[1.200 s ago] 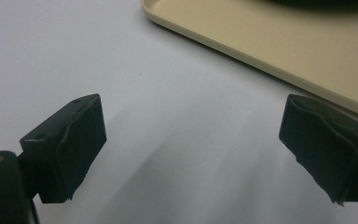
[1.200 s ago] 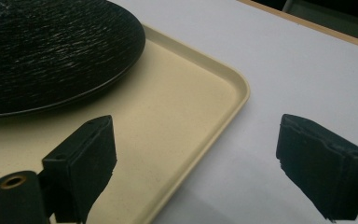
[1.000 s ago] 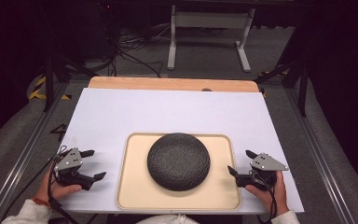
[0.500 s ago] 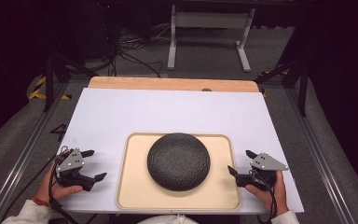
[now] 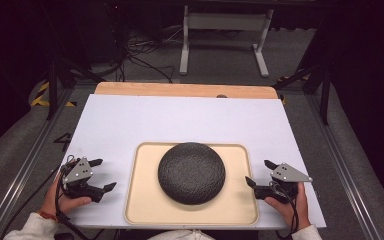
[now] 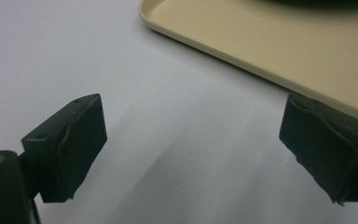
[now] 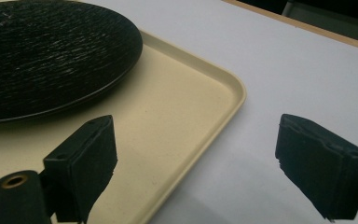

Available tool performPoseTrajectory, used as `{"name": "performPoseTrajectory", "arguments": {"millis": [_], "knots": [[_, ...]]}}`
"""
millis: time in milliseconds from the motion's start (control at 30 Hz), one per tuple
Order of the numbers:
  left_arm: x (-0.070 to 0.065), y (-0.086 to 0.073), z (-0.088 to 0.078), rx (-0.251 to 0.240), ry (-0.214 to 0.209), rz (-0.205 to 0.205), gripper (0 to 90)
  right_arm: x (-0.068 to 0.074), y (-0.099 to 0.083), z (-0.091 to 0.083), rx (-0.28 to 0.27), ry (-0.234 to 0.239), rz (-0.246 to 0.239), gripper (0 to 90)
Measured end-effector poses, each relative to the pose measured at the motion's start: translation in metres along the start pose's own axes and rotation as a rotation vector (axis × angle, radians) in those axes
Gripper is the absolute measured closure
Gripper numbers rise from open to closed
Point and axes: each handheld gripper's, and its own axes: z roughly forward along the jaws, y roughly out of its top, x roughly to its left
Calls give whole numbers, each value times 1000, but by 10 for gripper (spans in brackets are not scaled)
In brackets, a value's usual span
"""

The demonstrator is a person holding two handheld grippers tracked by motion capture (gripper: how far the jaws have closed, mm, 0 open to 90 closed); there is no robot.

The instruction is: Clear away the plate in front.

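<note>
- While both hands rest at the near edge, the white table [image 5: 180,120] carries a beige tray [image 5: 145,200] at centre front.
- Tray holds a black textured dome-shaped disc [image 5: 191,172], sitting slightly toward the far side.
- Left gripper [image 5: 102,175] sits just beside the tray's left edge, fingers [image 6: 70,144] spread wide, nothing between them.
- Right gripper [image 5: 261,173] sits at the tray's right edge, fingers [image 7: 88,163] wide and empty; one finger hangs over the tray rim, the other over the table.

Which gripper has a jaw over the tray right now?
The right gripper: its own view shows one jaw above the beige tray. The left gripper sits over white table, beside the tray.
</note>
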Motion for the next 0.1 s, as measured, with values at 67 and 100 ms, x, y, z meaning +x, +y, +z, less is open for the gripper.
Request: {"name": "performPoseTrajectory", "arguments": {"millis": [67,100], "knots": [[1,0,1,5,0,0,80,-1,-1,1,5,1,6,128],[1,0,1,5,0,-2,80,-1,-1,1,7,-1,7,127]]}}
